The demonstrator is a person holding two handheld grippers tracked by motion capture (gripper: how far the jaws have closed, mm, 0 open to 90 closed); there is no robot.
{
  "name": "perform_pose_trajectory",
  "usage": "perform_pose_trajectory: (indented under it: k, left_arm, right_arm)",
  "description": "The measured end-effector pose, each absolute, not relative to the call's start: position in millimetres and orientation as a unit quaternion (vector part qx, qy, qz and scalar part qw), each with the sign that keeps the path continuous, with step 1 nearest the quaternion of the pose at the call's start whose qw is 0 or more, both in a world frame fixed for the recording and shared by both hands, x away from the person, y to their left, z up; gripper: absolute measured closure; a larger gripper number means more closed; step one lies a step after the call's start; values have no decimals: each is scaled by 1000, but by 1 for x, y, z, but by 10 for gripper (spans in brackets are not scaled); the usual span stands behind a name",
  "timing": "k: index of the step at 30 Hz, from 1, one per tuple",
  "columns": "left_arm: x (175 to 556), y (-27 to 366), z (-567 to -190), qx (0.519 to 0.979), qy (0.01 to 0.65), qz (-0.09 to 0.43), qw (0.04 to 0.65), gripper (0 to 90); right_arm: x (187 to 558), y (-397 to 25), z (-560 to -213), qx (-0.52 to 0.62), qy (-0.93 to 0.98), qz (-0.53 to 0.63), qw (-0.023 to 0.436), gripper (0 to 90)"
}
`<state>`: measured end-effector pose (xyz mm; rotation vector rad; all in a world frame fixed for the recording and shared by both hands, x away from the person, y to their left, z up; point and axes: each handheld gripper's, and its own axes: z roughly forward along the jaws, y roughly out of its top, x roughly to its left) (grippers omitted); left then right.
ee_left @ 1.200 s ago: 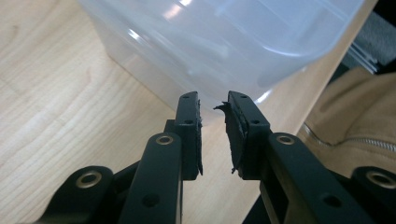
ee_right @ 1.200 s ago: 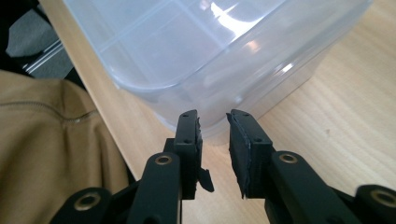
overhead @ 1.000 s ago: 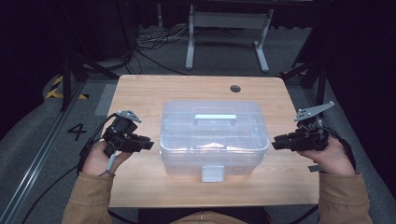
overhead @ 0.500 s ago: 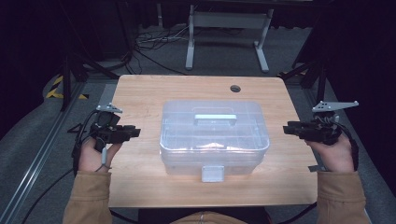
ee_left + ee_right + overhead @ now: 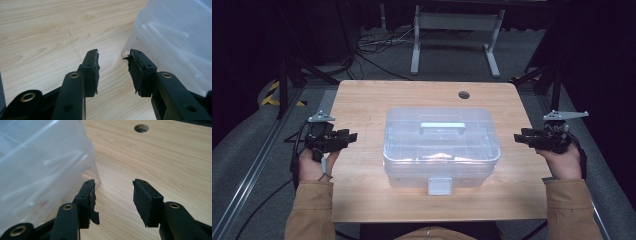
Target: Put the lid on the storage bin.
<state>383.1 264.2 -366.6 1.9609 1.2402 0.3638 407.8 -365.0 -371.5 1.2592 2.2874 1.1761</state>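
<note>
High view: fixed overhead on the person's side, facing forward and down, far enough to take in the whole table (image 5: 362,100); left gripper view: low and close, aimed along its jaws at the clear box (image 5: 180,37); right gripper view mirrors it from the opposite side; all share box and tabletop.

Wood table (image 5: 362,100) w/ cable hole (image 5: 463,94)

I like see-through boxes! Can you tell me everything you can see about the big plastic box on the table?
The plastic box looks like clear, slightly cloudy plastic with rounded corners. Its lid is on, with a pale handle lying flat on top and a whitish latch at the near side. It sits flat in the middle of the wooden table. Blurry things show inside, too faint to name. Neither gripper touches it.
</note>
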Motion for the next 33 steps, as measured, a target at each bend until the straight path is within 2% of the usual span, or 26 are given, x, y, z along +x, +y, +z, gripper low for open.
perform_pose_trajectory:
  k: [4, 9, 11, 13, 15, 17, 22, 33]
  left_arm:
    - [386, 261, -376, 773, 483, 146, 384, 651]
    - [394, 263, -392, 772, 487, 144, 382, 653]
    - [395, 264, -395, 772, 487, 145, 383, 696]
    - [395, 265, -401, 771, 475, 166, 389, 701]
    - [393, 267, -407, 776, 450, 199, 394, 687]
    - [393, 267, -409, 776, 451, 200, 394, 683]
    - [397, 268, -418, 775, 459, 188, 391, 630]
    - [406, 270, -437, 772, 483, 144, 388, 609]
  right_arm:
    - [414, -371, -383, 445, 785, 409, 135, 546]
    - [421, -377, -398, 457, 781, 404, 135, 538]
    - [424, -381, -405, 462, 777, 406, 135, 538]
    - [425, -382, -408, 462, 776, 407, 135, 539]
    - [428, -384, -414, 466, 775, 406, 136, 537]
    - [429, -384, -416, 466, 775, 404, 135, 535]
    - [431, -384, -426, 463, 777, 401, 144, 532]
    - [438, -382, -449, 453, 785, 393, 154, 525]
